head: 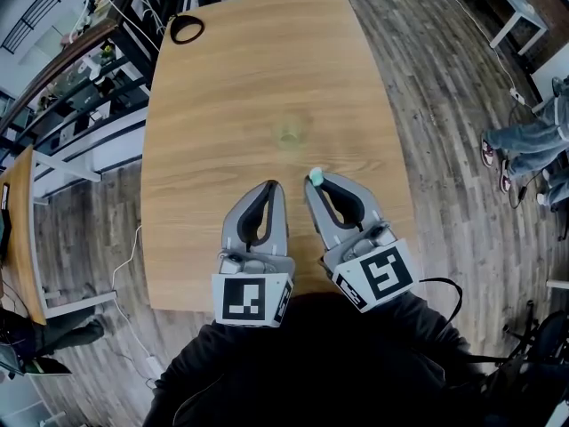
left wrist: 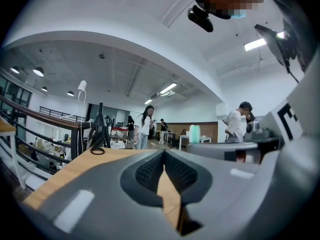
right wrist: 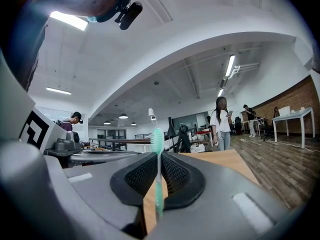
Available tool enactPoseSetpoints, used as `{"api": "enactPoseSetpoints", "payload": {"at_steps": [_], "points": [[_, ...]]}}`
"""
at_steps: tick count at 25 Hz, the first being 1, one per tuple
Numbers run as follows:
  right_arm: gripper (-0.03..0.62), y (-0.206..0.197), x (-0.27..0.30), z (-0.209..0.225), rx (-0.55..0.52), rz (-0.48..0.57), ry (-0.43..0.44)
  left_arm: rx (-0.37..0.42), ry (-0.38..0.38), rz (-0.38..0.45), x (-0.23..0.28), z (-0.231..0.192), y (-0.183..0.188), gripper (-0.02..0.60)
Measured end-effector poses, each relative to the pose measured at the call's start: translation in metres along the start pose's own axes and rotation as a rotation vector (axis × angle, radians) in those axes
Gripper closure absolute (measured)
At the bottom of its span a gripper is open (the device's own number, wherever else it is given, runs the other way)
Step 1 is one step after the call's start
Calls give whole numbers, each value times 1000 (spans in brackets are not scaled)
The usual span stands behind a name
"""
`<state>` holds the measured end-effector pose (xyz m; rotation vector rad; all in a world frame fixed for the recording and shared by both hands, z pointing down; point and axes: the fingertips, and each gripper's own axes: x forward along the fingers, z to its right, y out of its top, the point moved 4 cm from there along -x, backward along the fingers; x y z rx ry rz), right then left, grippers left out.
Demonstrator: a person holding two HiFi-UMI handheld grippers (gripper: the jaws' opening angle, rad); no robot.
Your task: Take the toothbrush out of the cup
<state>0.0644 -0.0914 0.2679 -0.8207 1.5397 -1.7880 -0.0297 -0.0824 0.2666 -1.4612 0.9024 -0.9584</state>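
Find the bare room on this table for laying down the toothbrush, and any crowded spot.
Most of the table is bare: everything between the black ring at the far left corner and the left gripper and right gripper with the toothbrush at the near edge, bar a faint greenish patch mid-table. Only that near edge is crowded.

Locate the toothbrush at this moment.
In the right gripper view the toothbrush stands upright, clamped by the right gripper, over the table, beside the left gripper.
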Motion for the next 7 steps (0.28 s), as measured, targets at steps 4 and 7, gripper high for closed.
{"api": "enactPoseSetpoints", "payload": {"at_steps": [4,7], "points": [[571,-1,-4,2,0,1,-4,2,-1,0,-1,3,-1,573],[571,-1,-4,1,-1,0,-4,2,-1,0,-2,3,-2,574]]}}
